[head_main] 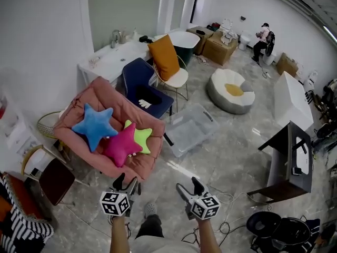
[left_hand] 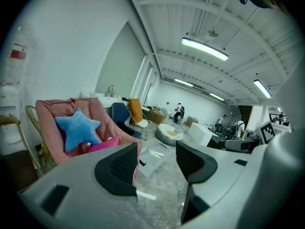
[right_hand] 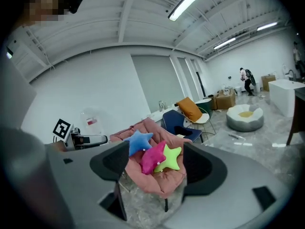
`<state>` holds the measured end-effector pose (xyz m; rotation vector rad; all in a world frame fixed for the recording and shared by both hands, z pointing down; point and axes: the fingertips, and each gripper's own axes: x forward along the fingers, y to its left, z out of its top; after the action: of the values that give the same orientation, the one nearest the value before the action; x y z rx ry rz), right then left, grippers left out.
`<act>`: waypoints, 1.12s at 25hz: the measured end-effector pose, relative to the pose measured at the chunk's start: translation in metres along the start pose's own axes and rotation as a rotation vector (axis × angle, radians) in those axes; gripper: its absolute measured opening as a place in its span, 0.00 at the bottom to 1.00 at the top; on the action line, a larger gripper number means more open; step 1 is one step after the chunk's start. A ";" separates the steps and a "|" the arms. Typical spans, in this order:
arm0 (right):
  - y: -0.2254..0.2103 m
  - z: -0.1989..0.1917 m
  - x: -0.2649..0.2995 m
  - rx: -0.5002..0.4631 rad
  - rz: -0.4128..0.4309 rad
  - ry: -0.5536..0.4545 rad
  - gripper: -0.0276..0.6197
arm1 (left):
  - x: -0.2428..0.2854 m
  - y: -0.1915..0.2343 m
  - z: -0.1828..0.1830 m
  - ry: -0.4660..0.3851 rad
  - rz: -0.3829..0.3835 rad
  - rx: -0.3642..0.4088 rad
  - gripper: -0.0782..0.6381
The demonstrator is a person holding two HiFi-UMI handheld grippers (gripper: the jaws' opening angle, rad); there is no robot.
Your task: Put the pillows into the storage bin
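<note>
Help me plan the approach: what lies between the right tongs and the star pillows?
Bare floor, then the pink chair's front edge; head view shows it.

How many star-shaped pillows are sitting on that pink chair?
3. On the pink chair, the blue star lies toward the left, the magenta star in the middle, and the green star partly behind it on the right. More could be hidden underneath.
</note>
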<state>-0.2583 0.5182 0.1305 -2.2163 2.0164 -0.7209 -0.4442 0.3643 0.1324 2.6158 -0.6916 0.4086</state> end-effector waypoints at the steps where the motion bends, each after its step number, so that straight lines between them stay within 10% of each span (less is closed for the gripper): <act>1: 0.000 0.005 0.014 -0.005 0.006 0.009 0.56 | 0.005 0.011 0.004 0.002 0.005 -0.009 0.44; 28: 0.045 0.024 0.282 -0.067 0.299 0.239 0.56 | 0.022 0.195 0.041 -0.029 0.291 -0.198 0.44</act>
<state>-0.2817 0.2361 0.1775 -1.8710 2.4454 -0.9287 -0.5209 0.1816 0.1644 2.3457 -1.0708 0.3657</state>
